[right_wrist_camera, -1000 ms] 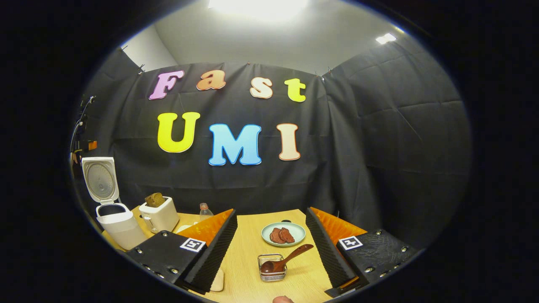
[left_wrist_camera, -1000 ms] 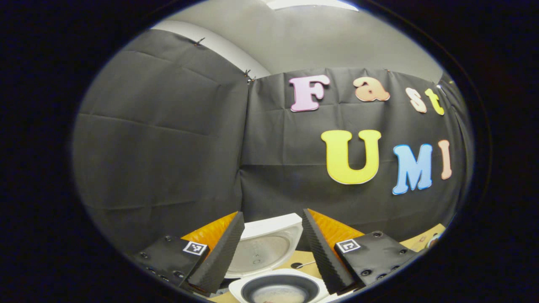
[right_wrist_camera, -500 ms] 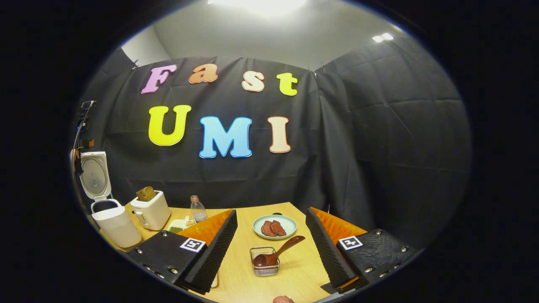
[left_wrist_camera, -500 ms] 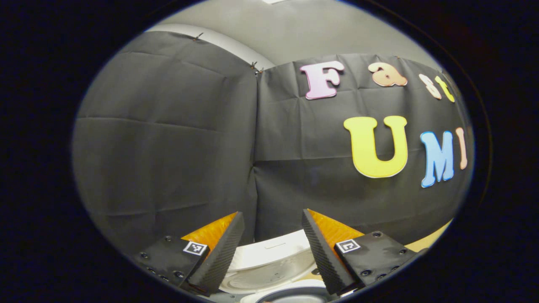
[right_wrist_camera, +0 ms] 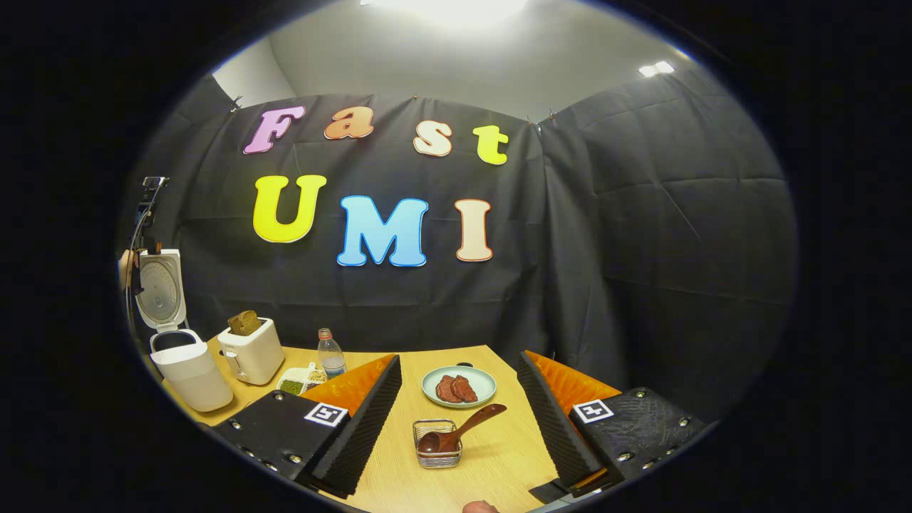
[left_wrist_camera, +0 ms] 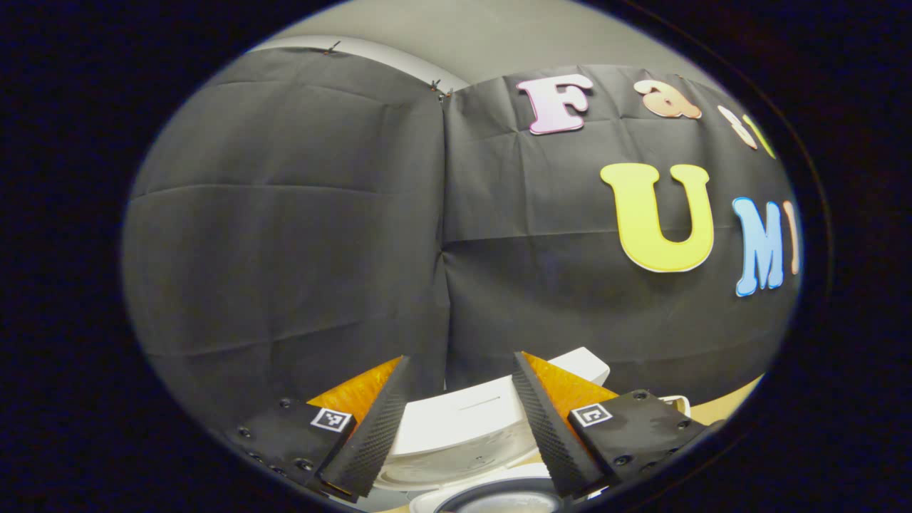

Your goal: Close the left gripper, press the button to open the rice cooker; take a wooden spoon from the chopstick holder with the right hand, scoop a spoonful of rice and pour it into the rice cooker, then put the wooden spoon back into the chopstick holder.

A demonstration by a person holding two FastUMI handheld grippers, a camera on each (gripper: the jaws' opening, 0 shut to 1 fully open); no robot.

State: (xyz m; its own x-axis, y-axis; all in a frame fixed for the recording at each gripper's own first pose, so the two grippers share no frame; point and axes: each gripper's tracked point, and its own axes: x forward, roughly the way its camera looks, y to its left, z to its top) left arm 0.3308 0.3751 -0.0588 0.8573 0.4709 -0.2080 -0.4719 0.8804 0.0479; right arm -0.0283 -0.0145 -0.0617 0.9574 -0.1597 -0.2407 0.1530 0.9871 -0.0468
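Already the white rice cooker (right_wrist_camera: 187, 356) stands with its lid up at the far left of the pale wooden counter (right_wrist_camera: 499, 456), so the spoon fetch looks like the next step. The brown wooden spoon (right_wrist_camera: 456, 432) lies directly ahead of the right gripper (right_wrist_camera: 456, 420), between its widely parted, empty jaws: bowl down in the small wire chopstick holder (right_wrist_camera: 436, 453), handle slanting up and away to the right. This gripper is much the nearer and points level across the counter. The left gripper (left_wrist_camera: 456, 420), jaws also wide apart and holding nothing, hovers just above the cooker's raised lid (left_wrist_camera: 463, 434), aimed at the booth wall.
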